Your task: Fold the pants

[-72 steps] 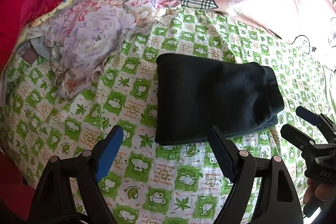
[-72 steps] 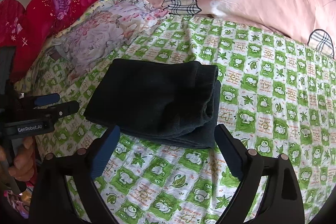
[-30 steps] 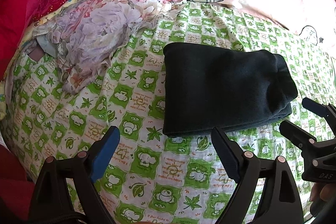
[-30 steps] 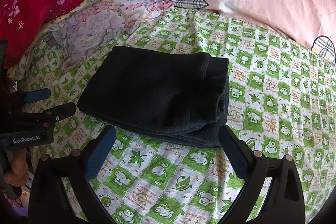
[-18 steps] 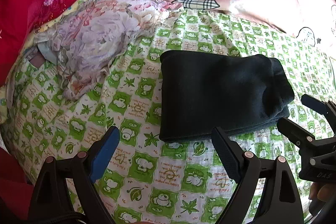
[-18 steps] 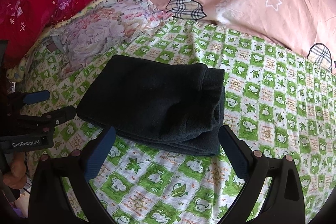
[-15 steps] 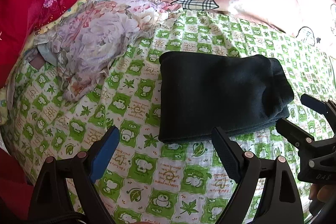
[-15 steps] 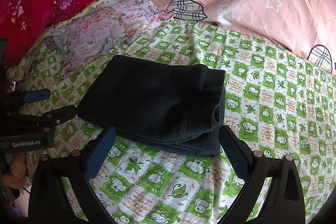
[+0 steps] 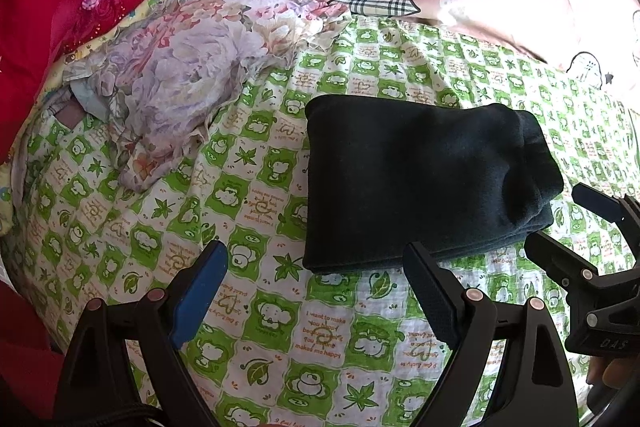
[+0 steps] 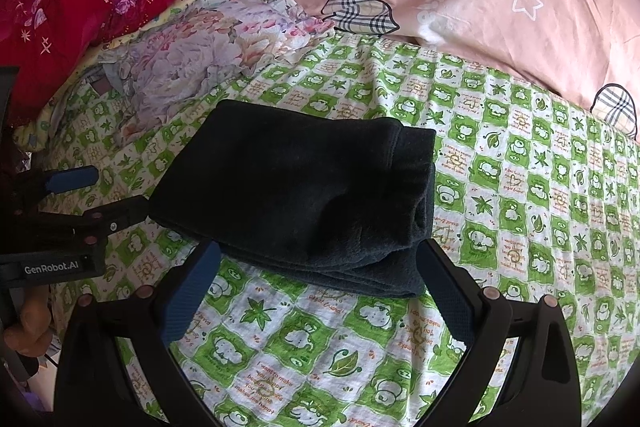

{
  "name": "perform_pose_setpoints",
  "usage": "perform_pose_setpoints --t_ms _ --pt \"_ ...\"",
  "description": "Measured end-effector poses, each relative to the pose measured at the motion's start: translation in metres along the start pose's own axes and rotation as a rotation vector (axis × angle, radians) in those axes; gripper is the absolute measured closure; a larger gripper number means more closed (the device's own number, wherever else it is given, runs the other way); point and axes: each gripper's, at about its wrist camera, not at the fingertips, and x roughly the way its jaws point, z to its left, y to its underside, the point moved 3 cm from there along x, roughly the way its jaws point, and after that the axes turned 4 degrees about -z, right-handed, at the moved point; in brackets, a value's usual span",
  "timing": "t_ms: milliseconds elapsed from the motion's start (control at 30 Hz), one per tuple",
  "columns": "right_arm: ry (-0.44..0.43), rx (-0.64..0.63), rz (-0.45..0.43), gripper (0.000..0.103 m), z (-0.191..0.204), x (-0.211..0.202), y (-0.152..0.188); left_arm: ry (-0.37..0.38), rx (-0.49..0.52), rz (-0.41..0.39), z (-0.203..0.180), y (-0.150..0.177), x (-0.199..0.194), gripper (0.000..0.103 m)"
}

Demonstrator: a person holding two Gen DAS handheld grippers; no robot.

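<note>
Right wrist: folded pants (image 10: 304,195) lie beyond the spread right claw (image 10: 320,267).

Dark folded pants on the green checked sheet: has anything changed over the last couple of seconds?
Nothing was grasped or released. The dark folded pants lie in the same folded bundle on the green checked sheet. Only the views drift slightly. Left claw and right claw stay open and empty, hovering at the near edge.

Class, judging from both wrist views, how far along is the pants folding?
Done: the pants lie in a compact layered stack on the green sheet. In hand: nothing; left gripper and right gripper are open and empty. Left: apparently nothing, perhaps a final tidy.
</note>
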Motion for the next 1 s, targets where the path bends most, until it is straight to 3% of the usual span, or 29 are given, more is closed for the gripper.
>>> perform_pose_setpoints --t_ms 1000 --pt "-0.002 0.002 0.004 0.004 0.0 0.0011 -0.0006 0.003 -0.002 0.011 0.0001 0.0018 0.0027 0.013"
